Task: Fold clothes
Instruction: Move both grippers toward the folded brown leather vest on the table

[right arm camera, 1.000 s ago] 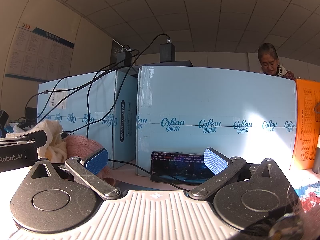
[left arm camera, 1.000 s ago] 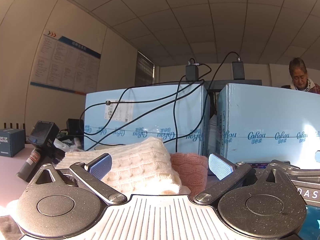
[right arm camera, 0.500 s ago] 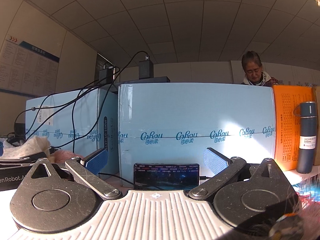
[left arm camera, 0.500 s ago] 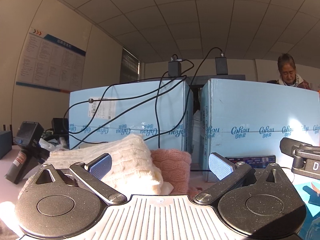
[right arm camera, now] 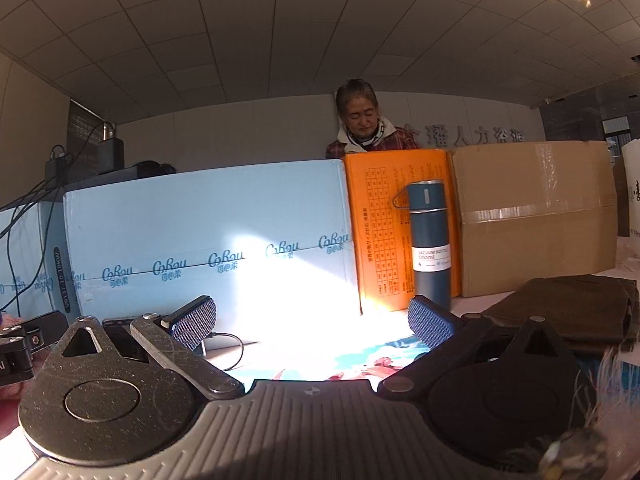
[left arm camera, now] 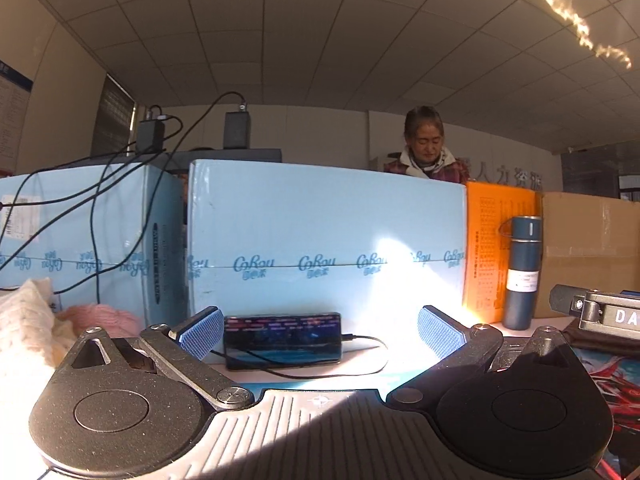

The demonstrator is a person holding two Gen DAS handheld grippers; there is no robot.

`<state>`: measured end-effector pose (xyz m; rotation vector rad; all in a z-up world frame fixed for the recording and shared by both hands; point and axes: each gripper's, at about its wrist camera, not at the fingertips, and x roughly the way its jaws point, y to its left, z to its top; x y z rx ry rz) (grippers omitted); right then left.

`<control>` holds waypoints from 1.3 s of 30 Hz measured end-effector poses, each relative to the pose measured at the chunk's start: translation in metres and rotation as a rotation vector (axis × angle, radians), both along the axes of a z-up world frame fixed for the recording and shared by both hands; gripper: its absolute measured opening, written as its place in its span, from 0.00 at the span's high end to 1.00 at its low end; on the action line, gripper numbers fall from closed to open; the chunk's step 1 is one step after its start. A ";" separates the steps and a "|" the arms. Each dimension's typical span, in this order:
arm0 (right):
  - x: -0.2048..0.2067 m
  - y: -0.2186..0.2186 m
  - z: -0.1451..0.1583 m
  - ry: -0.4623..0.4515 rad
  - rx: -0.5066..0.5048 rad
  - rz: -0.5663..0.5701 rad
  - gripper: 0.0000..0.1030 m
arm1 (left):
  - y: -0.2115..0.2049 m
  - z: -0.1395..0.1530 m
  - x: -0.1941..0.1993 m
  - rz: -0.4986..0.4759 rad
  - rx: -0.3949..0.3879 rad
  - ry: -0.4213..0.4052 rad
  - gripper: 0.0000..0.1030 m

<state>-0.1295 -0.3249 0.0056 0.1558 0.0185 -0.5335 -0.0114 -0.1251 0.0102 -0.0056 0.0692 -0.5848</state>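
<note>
The left gripper (left arm camera: 319, 330) stands with its blue pads wide apart and nothing between them. The right gripper (right arm camera: 312, 320) is likewise spread wide, holding nothing. Both point level across the table (left arm camera: 404, 354) toward a row of boxes.

In the left wrist view, a phone (left arm camera: 283, 340) lies on its long edge against the blue box (left arm camera: 320, 240), straight ahead between the pads, with a cable (left arm camera: 360, 364) looping from its right end. A second blue box (left arm camera: 80, 240) stands to the left, with black wires (left arm camera: 100, 200) draped over it. The clothes are at the far left: a cream knit (left arm camera: 24, 320) piled at the frame edge and a pink knit (left arm camera: 102, 318) just beside it, at the foot of the second box. Neither touches the left gripper. At the right edge, part of the right gripper's body shows.

In the right wrist view, a dark garment (right arm camera: 568, 308) lies flat on the table to the right, just behind the right finger (right arm camera: 428, 322); contact cannot be told. A flask (right arm camera: 430, 244) stands upright in front of an orange box (right arm camera: 384, 220), with a brown carton (right arm camera: 536, 216) beside it. A printed mat (right arm camera: 360, 360) lies under the pads in bright sunlight. A woman (right arm camera: 362, 120) looks down behind the boxes.
</note>
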 end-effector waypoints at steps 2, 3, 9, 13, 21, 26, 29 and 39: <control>-0.016 -0.020 -0.002 0.016 0.021 -0.058 0.00 | -0.022 0.001 0.001 -0.079 -0.011 0.034 0.00; -0.023 -0.030 -0.003 0.020 0.037 -0.081 0.00 | -0.032 0.002 0.001 -0.112 -0.016 0.054 0.00; -0.066 -0.092 -0.008 0.029 0.156 -0.222 0.00 | -0.103 0.007 0.010 -0.282 -0.097 0.191 0.00; -0.095 -0.136 -0.012 0.026 0.232 -0.307 0.00 | -0.148 0.004 0.020 -0.348 -0.136 0.299 0.00; -0.144 -0.226 -0.023 -0.009 0.474 -0.415 0.00 | -0.237 -0.031 0.056 -0.579 -0.180 0.665 0.00; -0.155 -0.280 -0.037 -0.060 0.651 -0.422 0.00 | -0.275 -0.051 0.065 -0.697 -0.244 0.791 0.00; -0.156 -0.302 -0.043 -0.100 0.719 -0.399 0.00 | -0.291 -0.060 0.068 -0.807 -0.346 0.900 0.00; -0.144 -0.354 -0.054 -0.157 0.873 -0.340 0.00 | -0.355 -0.073 0.043 -0.948 -0.346 1.103 0.00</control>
